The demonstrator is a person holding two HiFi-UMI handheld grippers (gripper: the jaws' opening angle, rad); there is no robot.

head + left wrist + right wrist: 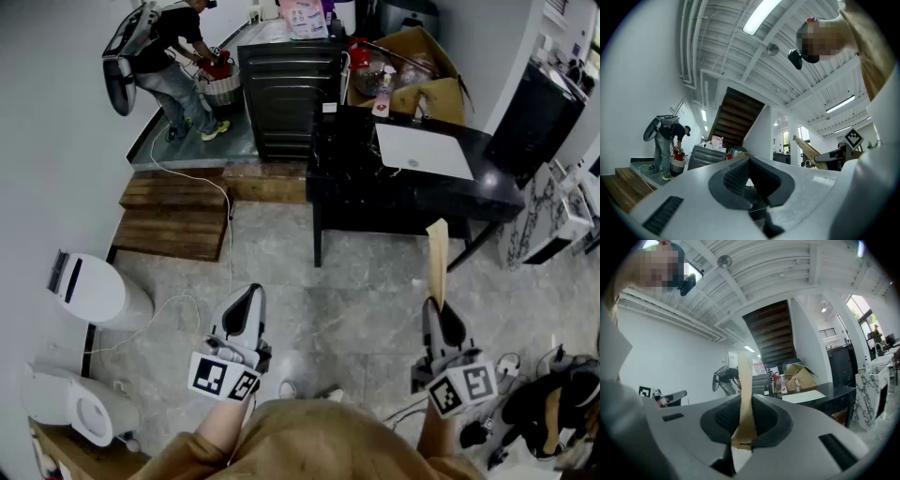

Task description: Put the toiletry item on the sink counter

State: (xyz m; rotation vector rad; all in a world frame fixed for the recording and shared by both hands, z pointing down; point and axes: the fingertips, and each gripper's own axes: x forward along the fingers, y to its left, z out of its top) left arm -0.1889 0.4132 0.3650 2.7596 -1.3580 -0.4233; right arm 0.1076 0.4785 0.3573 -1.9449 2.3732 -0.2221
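Observation:
The toiletry item point(438, 262) is a long, flat tan pack that sticks up from my right gripper point(440, 309), which is shut on its lower end. In the right gripper view the pack point(744, 390) stands clamped between the dark pads point(723, 417) of that gripper point(743, 425). The black sink counter point(366, 192) with a white basin point(424, 150) stands some way ahead across the floor; it also shows in the right gripper view point(829, 397). My left gripper point(247, 298) is held low at the left, and its jaws point(751, 180) are shut on nothing.
Two white toilets point(94, 291) point(75, 405) stand at the left. Wooden steps point(178, 216) lead to a platform where a person point(173, 52) bends over a basket. A dark metal cabinet point(286, 94) and an open cardboard box point(427, 66) sit behind the counter. Cables and gear point(544, 403) lie at the right.

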